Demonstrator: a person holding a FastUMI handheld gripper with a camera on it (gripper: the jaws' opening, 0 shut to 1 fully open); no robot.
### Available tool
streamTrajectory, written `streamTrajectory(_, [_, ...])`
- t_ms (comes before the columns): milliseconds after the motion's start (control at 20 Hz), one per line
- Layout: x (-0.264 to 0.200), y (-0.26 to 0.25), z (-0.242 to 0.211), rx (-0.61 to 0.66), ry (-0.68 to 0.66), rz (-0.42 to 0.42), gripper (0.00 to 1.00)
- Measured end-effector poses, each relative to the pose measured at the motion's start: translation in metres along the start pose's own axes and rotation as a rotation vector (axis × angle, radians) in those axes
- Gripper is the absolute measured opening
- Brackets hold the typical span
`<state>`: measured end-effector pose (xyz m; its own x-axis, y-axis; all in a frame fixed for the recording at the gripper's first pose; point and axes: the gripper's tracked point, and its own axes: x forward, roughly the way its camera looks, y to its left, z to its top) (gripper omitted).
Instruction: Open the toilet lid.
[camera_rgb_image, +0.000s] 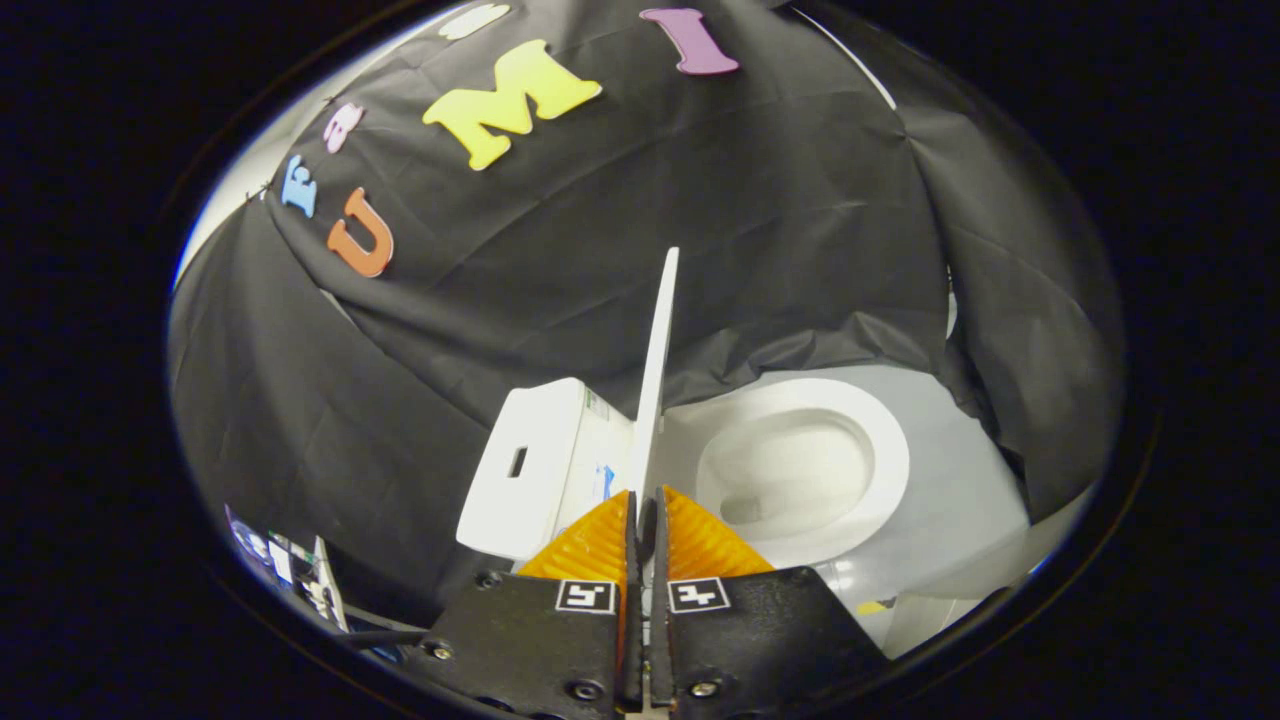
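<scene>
Gripper view: my gripper (645, 505) is pinched narrow on the bottom edge of the toilet lid (660, 350), which stands upright between the tank (545, 465) and the exposed seat (880, 450).

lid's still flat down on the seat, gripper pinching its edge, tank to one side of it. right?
Not flat down. In the gripper view the lid stands raised on edge, clear of the seat, with the bowl open beside it. The rest holds: the gripper has both orange fingers closed on the lid's edge, and the tank sits on the other side of the lid.
</scene>
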<state>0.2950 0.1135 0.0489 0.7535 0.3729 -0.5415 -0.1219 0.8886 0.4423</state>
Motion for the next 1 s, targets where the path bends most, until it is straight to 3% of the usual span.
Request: streamTrajectory(1000, [0.014, 0.096, -0.007, -0.188, 0.011, -0.031, 0.06])
